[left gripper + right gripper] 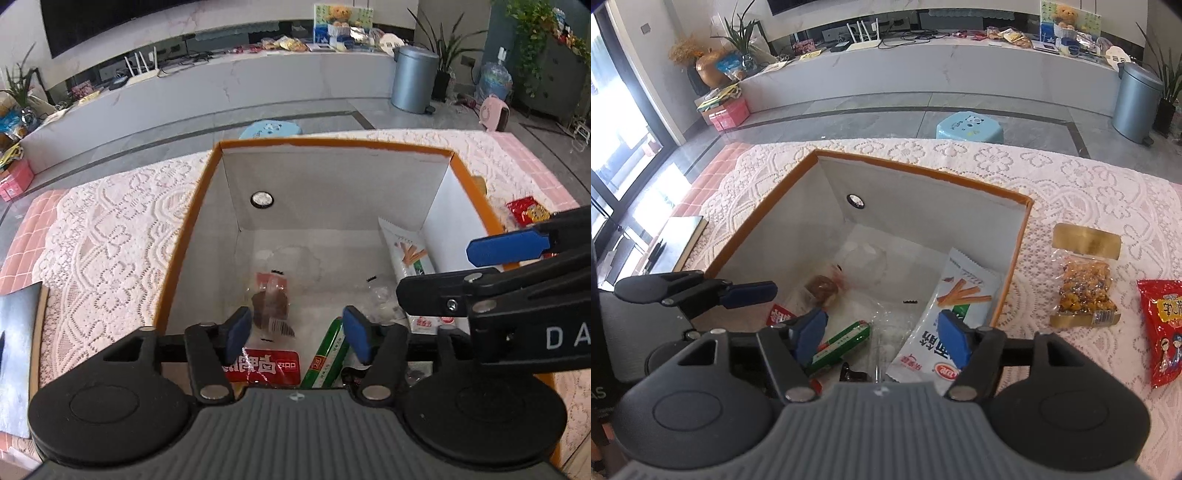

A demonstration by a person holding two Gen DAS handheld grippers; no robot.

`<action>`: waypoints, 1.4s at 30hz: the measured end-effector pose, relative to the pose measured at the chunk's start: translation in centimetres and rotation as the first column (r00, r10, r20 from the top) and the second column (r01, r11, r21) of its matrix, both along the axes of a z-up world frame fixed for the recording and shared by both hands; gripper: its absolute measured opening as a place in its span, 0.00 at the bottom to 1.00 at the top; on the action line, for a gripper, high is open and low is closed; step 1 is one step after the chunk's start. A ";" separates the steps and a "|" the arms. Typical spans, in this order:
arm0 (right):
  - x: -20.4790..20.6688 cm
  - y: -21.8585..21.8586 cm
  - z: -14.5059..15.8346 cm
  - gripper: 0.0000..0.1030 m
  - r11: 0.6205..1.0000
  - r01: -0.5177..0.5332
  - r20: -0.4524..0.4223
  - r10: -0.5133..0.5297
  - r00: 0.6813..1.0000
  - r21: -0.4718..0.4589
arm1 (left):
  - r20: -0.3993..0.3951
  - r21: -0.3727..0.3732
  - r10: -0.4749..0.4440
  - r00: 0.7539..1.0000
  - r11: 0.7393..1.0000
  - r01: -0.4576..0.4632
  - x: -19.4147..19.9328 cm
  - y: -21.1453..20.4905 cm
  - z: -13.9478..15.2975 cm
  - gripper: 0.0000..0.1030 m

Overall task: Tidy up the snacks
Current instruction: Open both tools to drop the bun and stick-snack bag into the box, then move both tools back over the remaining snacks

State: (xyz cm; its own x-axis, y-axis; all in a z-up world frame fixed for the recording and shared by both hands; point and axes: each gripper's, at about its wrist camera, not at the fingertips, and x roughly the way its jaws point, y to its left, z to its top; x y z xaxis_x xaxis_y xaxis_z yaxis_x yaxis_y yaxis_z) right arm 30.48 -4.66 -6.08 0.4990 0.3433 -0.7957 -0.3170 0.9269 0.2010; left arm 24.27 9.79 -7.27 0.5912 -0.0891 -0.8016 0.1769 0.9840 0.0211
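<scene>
While both the left gripper and right gripper stand apart, empty, "DA" lettering shows at frame right.

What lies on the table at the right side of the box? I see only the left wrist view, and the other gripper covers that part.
Observer: Beside the box lies a clear pack of golden-brown snack with gold ends. It is outside the box.
Operator: Is there anything more, further right?
Observer: Yes, a red packet with cartoon figures, lying apart from the clear pack.
Operator: Does the right gripper hold something?
Observer: No. The right gripper is open above the box, and its pads press on nothing.
</scene>
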 end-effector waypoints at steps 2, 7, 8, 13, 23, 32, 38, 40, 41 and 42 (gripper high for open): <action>-0.4 -0.3 0.5 0.65 1.000 0.007 0.007 -0.007 1.000 0.008 | 0.012 -0.022 0.013 1.000 1.000 -0.012 -0.4 0.1 0.6 0.70; -1.7 -1.0 2.1 0.70 0.999 0.020 0.041 -0.021 0.999 0.027 | 0.044 -0.072 0.042 0.998 0.997 -0.039 -1.7 0.1 2.3 0.70; -2.0 -1.2 2.4 0.71 0.999 0.023 0.047 -0.024 0.999 0.029 | 0.052 -0.076 0.050 0.997 0.996 -0.046 -2.0 0.1 2.6 0.70; -4.0 -2.8 4.0 0.75 0.996 0.055 0.081 -0.061 0.995 0.067 | 0.064 -0.193 0.085 0.994 0.979 -0.071 -3.9 0.0 4.0 0.70; -10.2 -9.1 6.3 0.78 0.979 0.177 0.180 -0.193 0.964 0.101 | 0.106 -0.335 0.101 0.989 0.940 -0.060 -7.3 -2.5 5.7 0.69; -15.2 -16.2 6.0 0.79 0.939 0.329 0.235 -0.344 0.909 0.099 | 0.150 -0.311 0.031 0.988 0.950 0.017 -9.1 -7.7 6.5 0.69; -17.0 -20.2 4.8 0.79 0.909 0.402 0.288 -0.416 0.863 0.110 | 0.178 -0.237 -0.051 0.983 0.967 0.093 -9.8 -11.8 6.7 0.69; -17.4 -21.2 4.4 0.79 0.906 0.407 0.314 -0.421 0.851 0.111 | 0.186 -0.215 -0.074 0.980 0.970 0.114 -9.7 -13.1 6.6 0.69; -17.5 -21.7 4.1 0.79 0.906 0.409 0.323 -0.422 0.847 0.111 | 0.190 -0.203 -0.088 0.978 0.971 0.127 -9.7 -13.7 6.6 0.69; -17.6 -22.2 3.9 0.79 0.905 0.411 0.330 -0.422 0.844 0.108 | 0.192 -0.192 -0.101 0.976 0.972 0.139 -9.6 -14.3 6.5 0.69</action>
